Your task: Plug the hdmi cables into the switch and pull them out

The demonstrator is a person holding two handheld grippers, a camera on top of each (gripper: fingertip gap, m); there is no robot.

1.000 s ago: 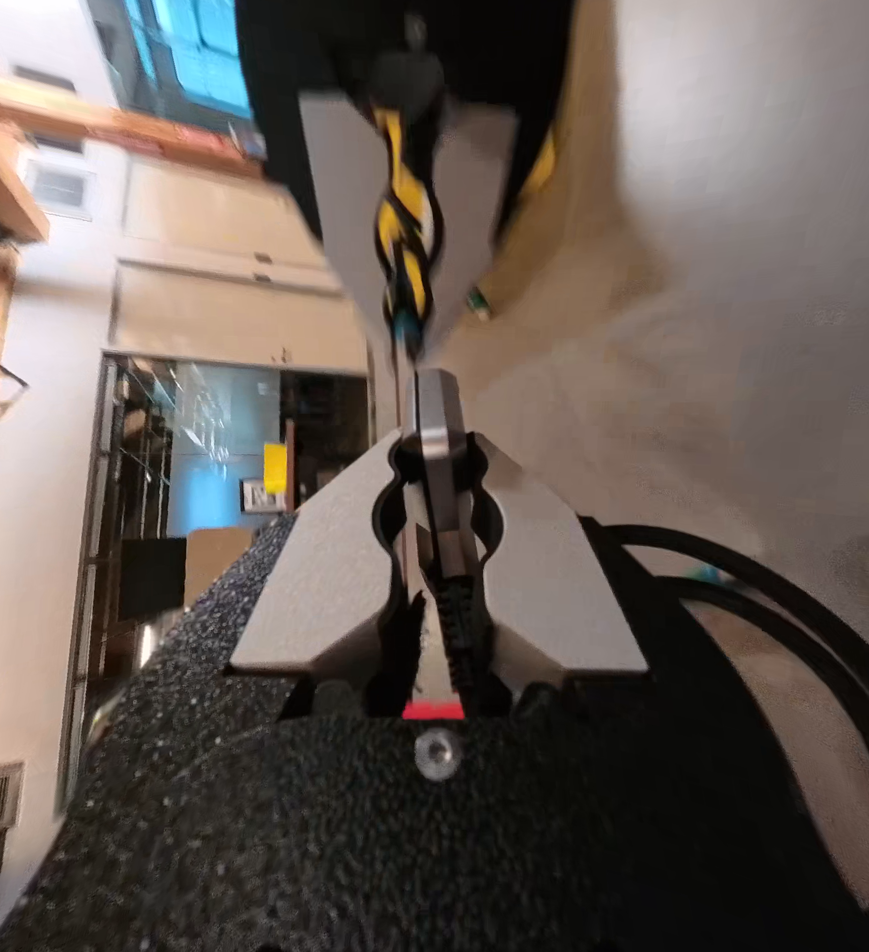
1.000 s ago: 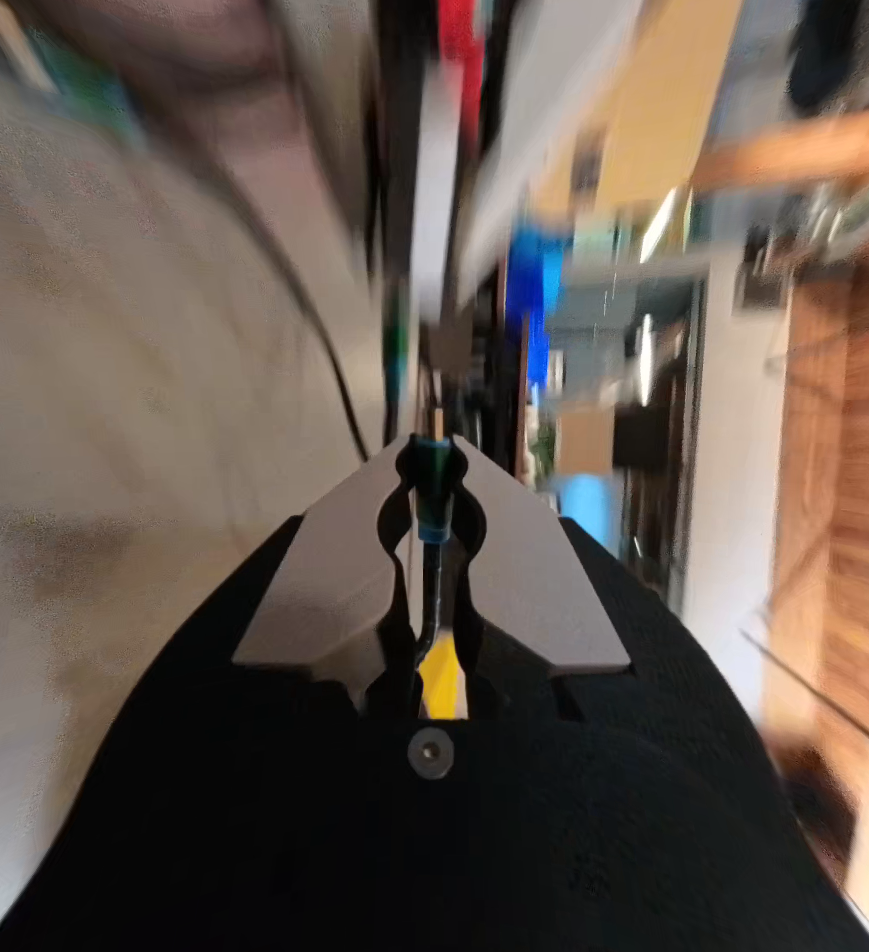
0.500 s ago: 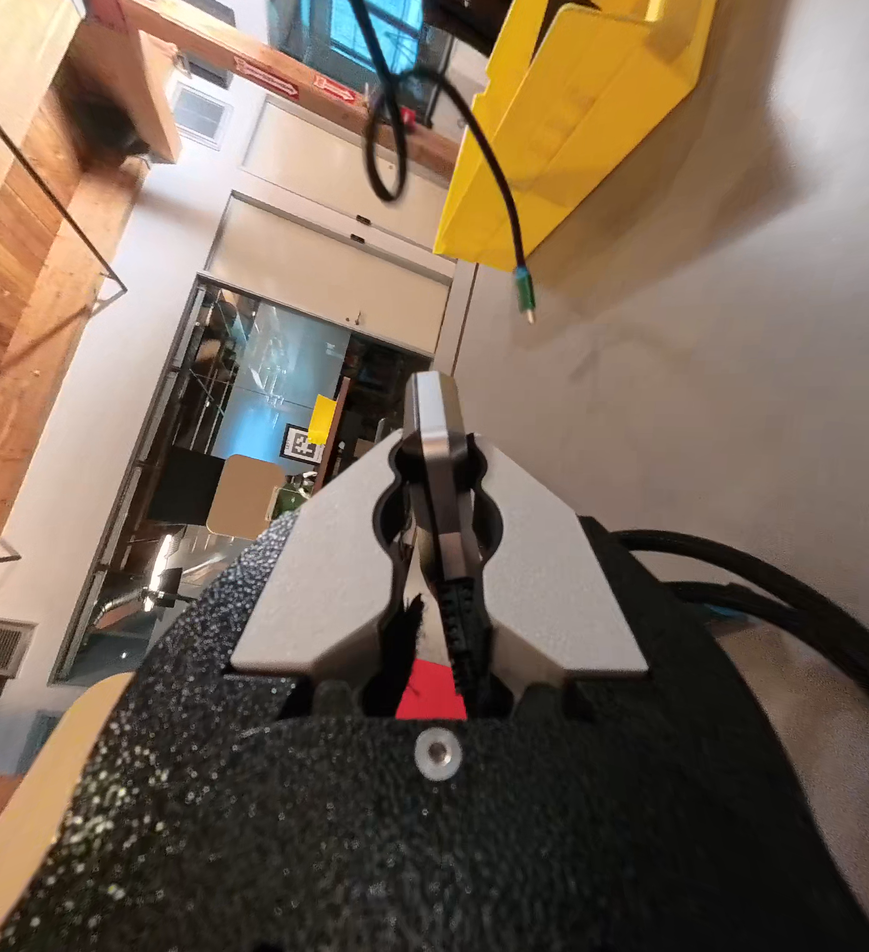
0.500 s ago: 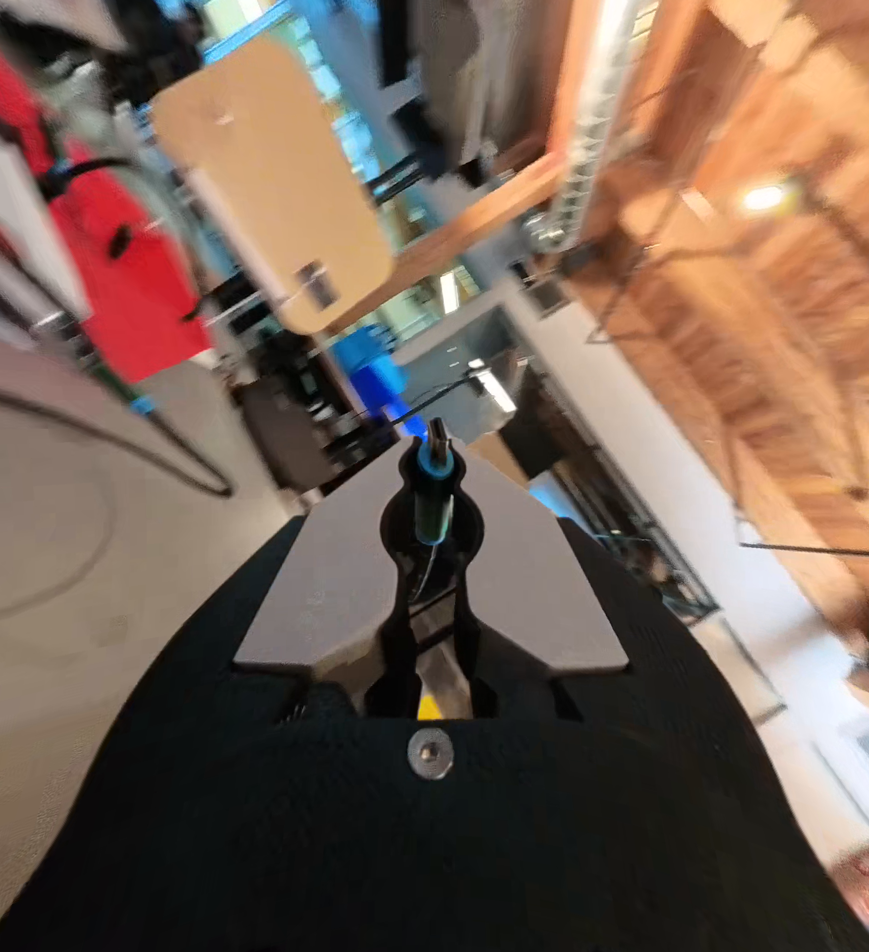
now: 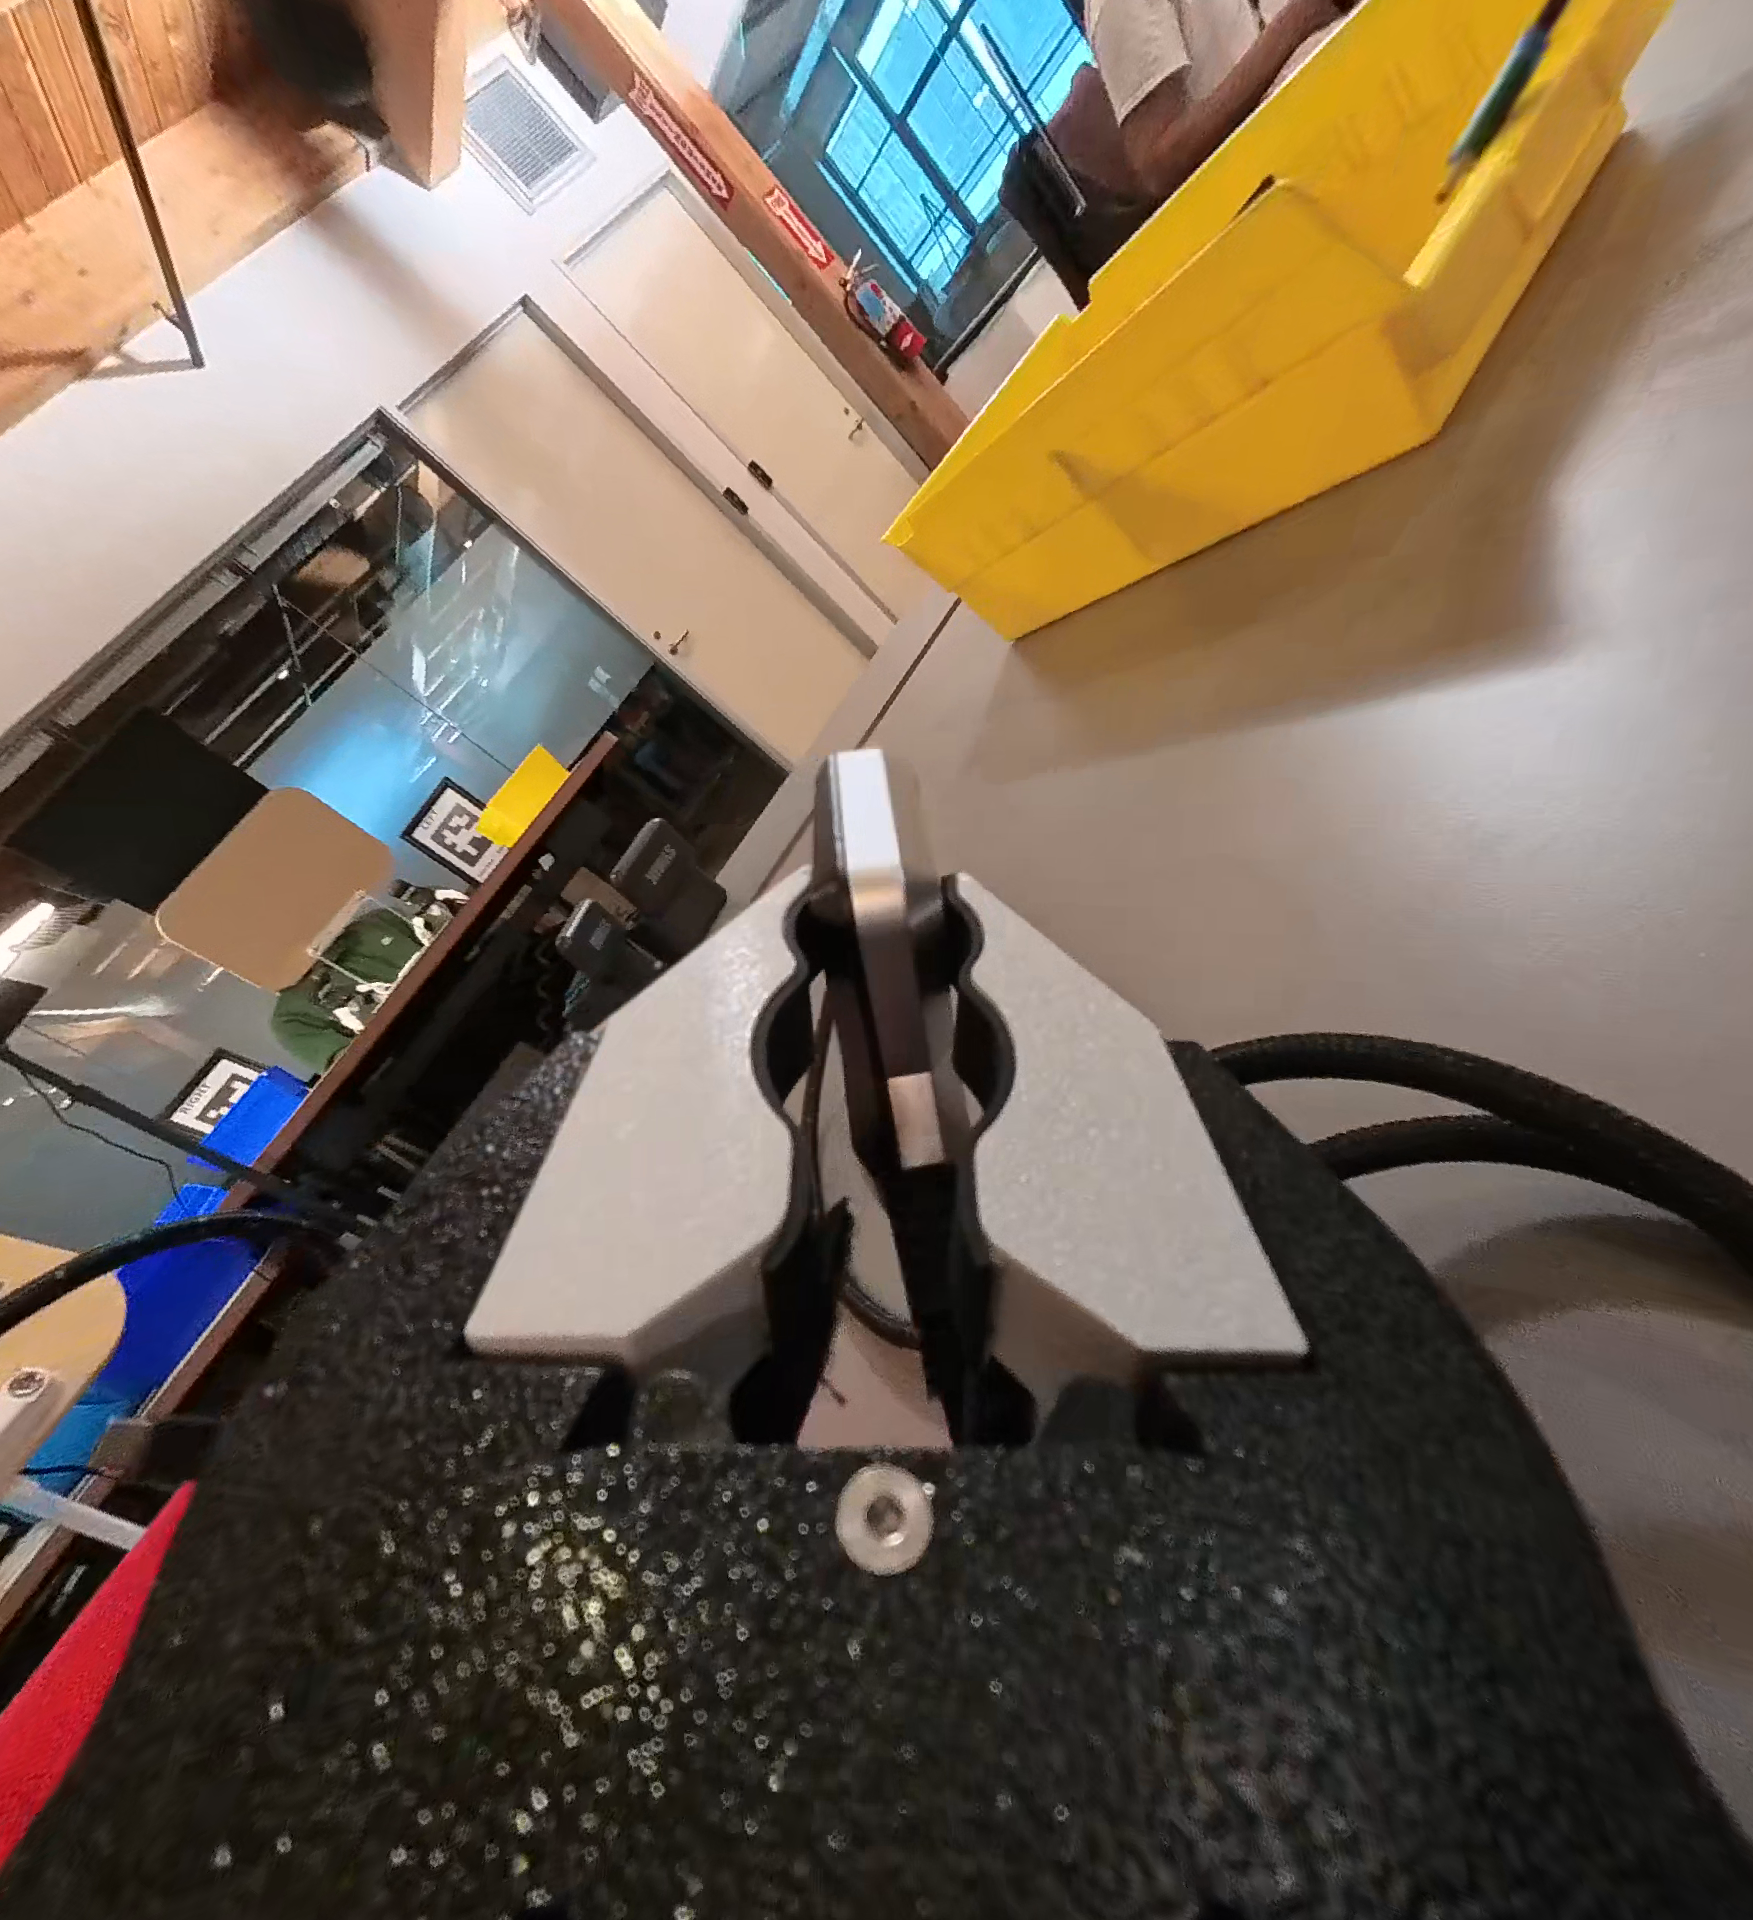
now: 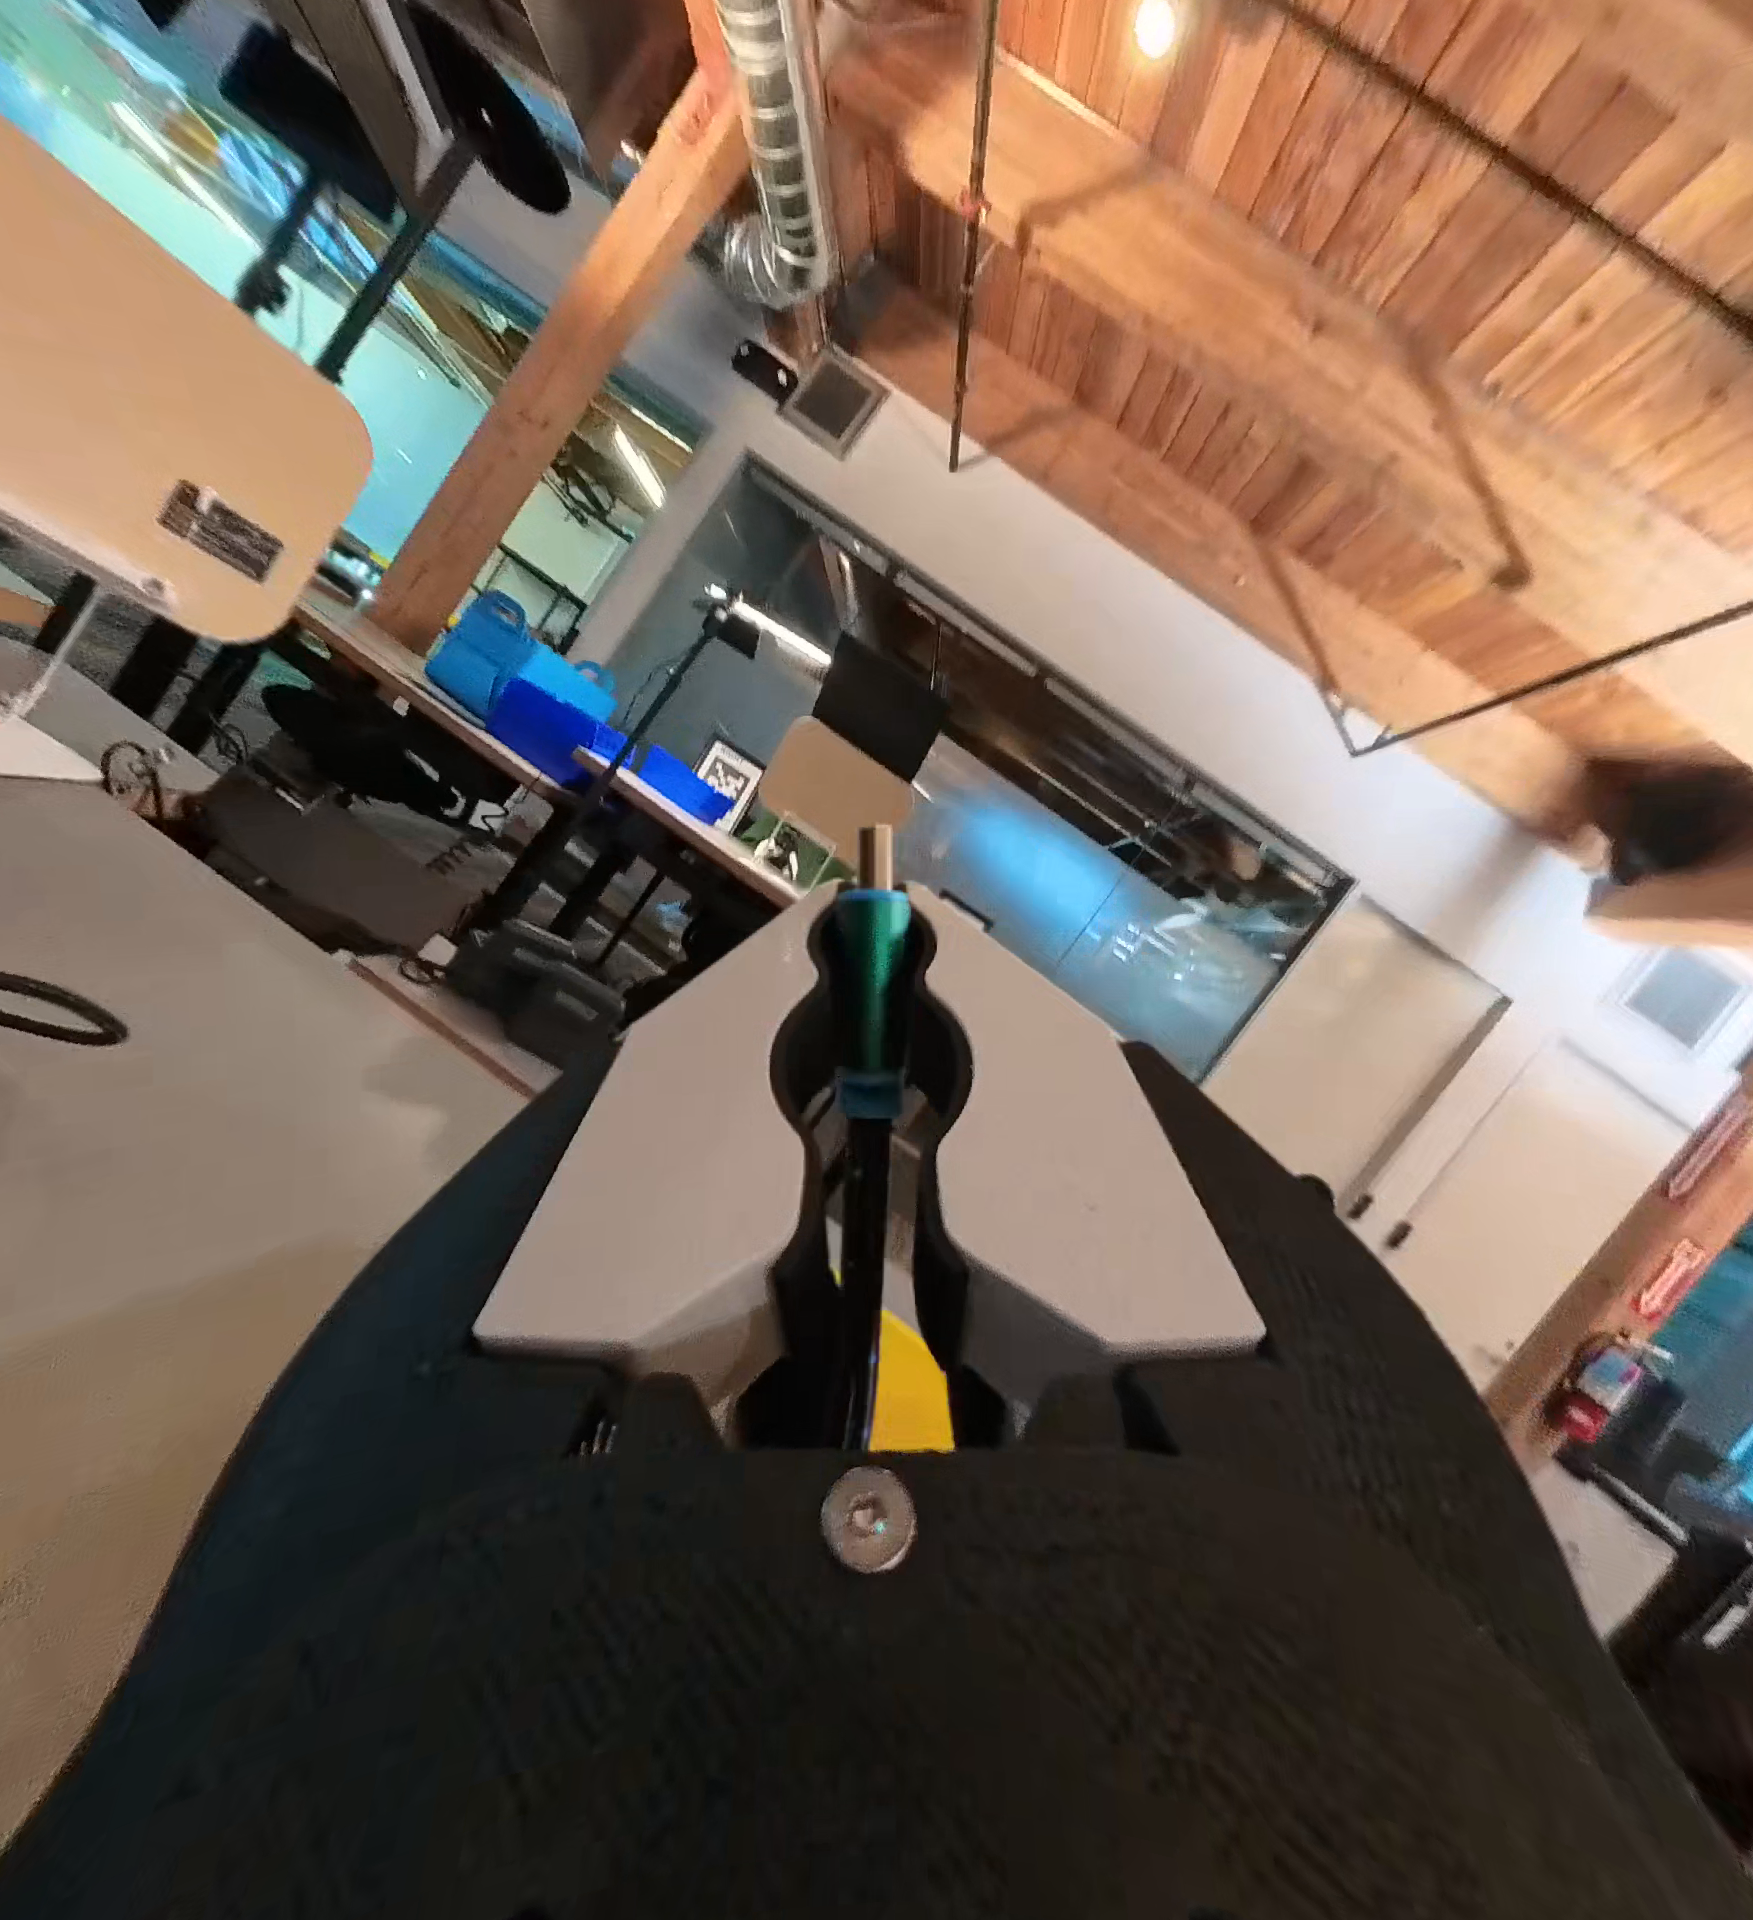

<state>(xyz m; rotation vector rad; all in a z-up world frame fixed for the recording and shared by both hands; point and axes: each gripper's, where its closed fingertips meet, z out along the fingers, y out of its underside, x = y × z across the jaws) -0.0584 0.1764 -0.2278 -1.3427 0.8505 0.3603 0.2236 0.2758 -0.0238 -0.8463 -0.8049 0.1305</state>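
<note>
My left gripper (image 5: 877, 904) is shut on the switch (image 5: 867, 831), a slim silver box held on edge, sticking out past the fingertips. Black braided cables (image 5: 1474, 1132) run from behind it onto the grey table (image 5: 1371, 779). My right gripper (image 6: 872, 925) is shut on a green HDMI plug (image 6: 877, 987); its metal tip (image 6: 874, 857) points out past the fingertips and its black cable runs back between the fingers. The plug is in free air, tilted up off the table, and the switch is not in that view.
A yellow bin (image 5: 1267, 343) stands on the table beyond the switch, with a blurred green-tipped cable end (image 5: 1485, 104) over it. A black cable loop (image 6: 20, 1013) lies on the table at the left. A red object (image 5: 51, 1662) sits at the lower left. Left tips to right tips: about 35 centimeters.
One second ago the right gripper and its plug were right in front of the switch. They have since drawn apart; both views have swung, and the right one now points up into the room.
</note>
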